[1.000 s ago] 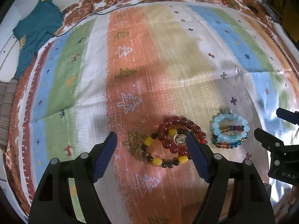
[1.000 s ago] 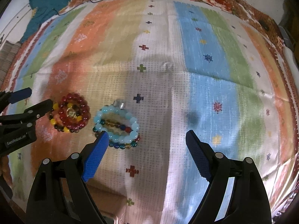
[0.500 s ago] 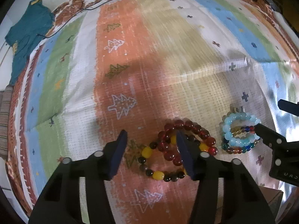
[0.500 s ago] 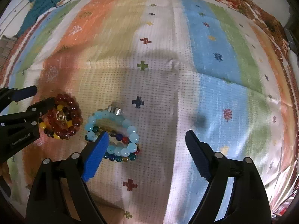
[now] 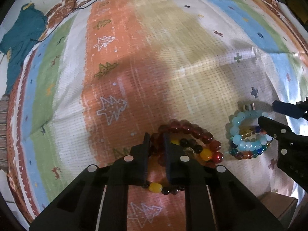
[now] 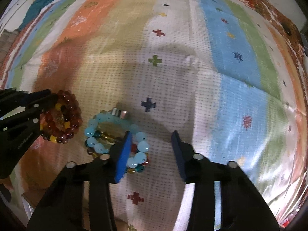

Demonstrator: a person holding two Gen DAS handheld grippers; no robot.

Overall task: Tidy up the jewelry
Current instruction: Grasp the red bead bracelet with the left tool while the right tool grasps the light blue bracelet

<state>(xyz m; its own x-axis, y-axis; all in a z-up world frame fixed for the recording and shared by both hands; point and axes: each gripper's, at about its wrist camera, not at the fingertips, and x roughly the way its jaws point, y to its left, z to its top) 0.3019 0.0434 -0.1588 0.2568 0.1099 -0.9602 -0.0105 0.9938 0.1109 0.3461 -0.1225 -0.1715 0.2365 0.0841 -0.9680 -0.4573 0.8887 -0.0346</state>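
- Left wrist view: the left tool, steeply downward, has just closed nearly shut, pinching a strand of the dark red and yellow glass-bead bracelet on the striped woven cloth.
- Right wrist view: the right tool, also steeply downward, has just been narrowing but stays partly apart; its left pad stands inside the pale blue and multicoloured bead bracelet, whose near beads lie between the pads, ungripped.

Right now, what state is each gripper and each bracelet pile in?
left gripper: jaws have just been closing, now nearly shut on the rim of the red bracelets.
red bracelets: stacked flat on the striped cloth, pinched at one side.
right gripper: jaws have just been closing, gap remaining; one pad inside the blue bracelets' ring, the other outside and clear.
blue bracelets: stacked flat on the cloth, not yet gripped.
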